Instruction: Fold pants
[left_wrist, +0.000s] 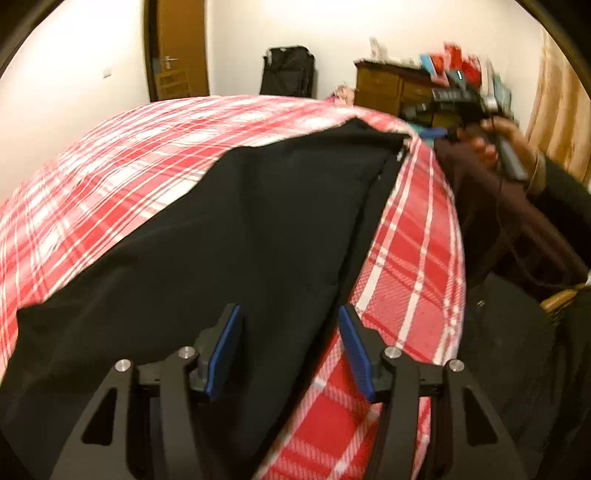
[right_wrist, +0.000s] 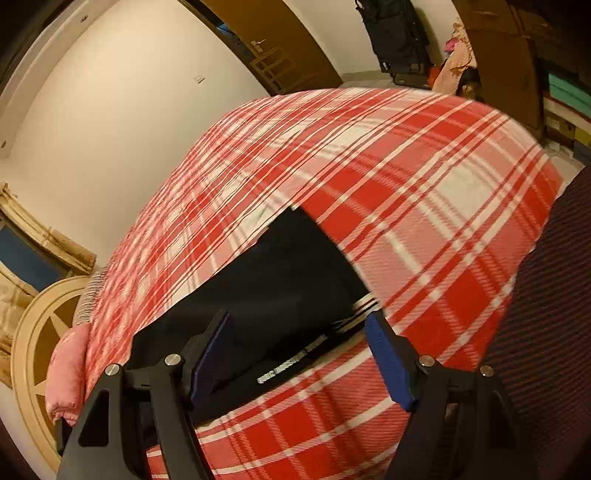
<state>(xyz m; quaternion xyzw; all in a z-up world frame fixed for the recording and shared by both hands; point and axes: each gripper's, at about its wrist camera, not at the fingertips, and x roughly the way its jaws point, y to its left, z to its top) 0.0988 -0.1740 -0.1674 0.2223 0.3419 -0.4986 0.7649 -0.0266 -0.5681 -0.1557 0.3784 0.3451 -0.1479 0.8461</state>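
Black pants (left_wrist: 229, 229) lie spread flat on a bed with a red and white plaid cover (left_wrist: 122, 147). My left gripper (left_wrist: 290, 317) hovers open just above one end of them, its blue pads wide apart and holding nothing. At the far end of the pants, the right gripper (left_wrist: 436, 132) shows blurred in a person's hand. In the right wrist view the pants (right_wrist: 280, 280) run away from me, and a white printed label shows near the waistband. My right gripper (right_wrist: 299, 321) stands open over that end, nothing between its fingers.
A wooden door (left_wrist: 181, 48), a dark suitcase (left_wrist: 288, 72) and a wooden dresser (left_wrist: 391, 86) with clutter stand behind the bed. A pink pillow (right_wrist: 66, 373) lies at the bed's left edge beside a round cream headboard (right_wrist: 37, 350). The person's dark sleeve (left_wrist: 517, 229) is at the right.
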